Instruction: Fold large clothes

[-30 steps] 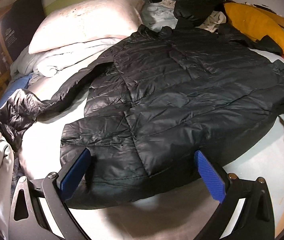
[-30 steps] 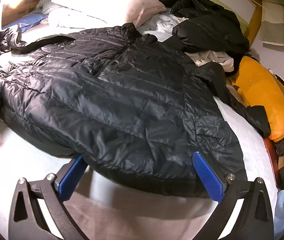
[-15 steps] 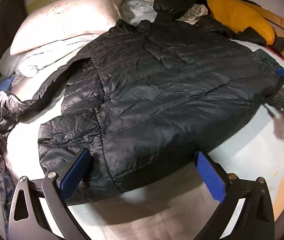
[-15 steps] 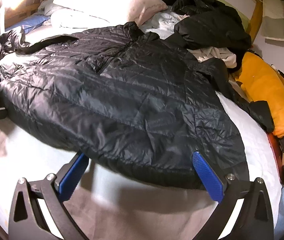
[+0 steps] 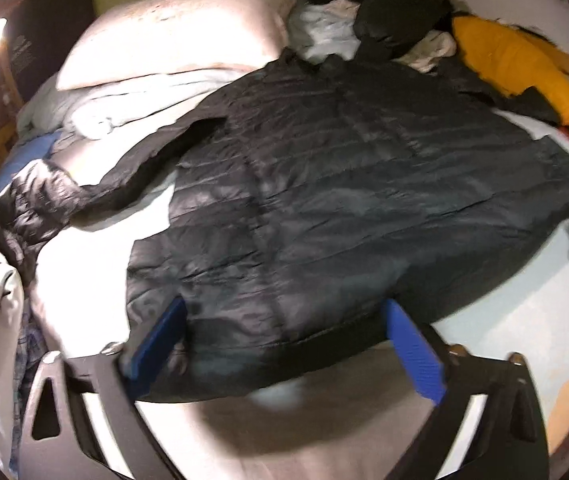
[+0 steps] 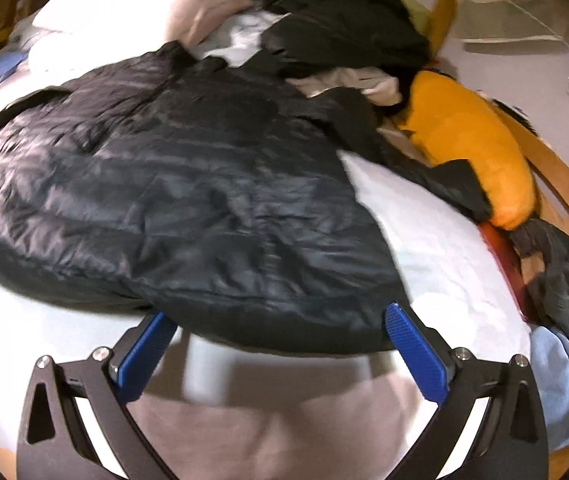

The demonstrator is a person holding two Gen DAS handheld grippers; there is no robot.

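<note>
Black quilted puffer jacket spread flat on white-sheeted bed; hem between left hand-held gripper jaws, just closing, unclamped. Right hand-held gripper released at hem corner.

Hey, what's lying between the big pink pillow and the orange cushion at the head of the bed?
A heap of clothes: a black jacket on top, with pale garments under it, between the pillow and the orange cushion. Clearest in the right wrist view.

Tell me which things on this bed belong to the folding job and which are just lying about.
Job:
- black puffer jacket, spread flat
- left gripper, jaws wide at the hem
- right gripper, jaws wide at the hem

Lying about:
- pillow
- orange cushion
- heap of dark clothes
- white sheet
</note>
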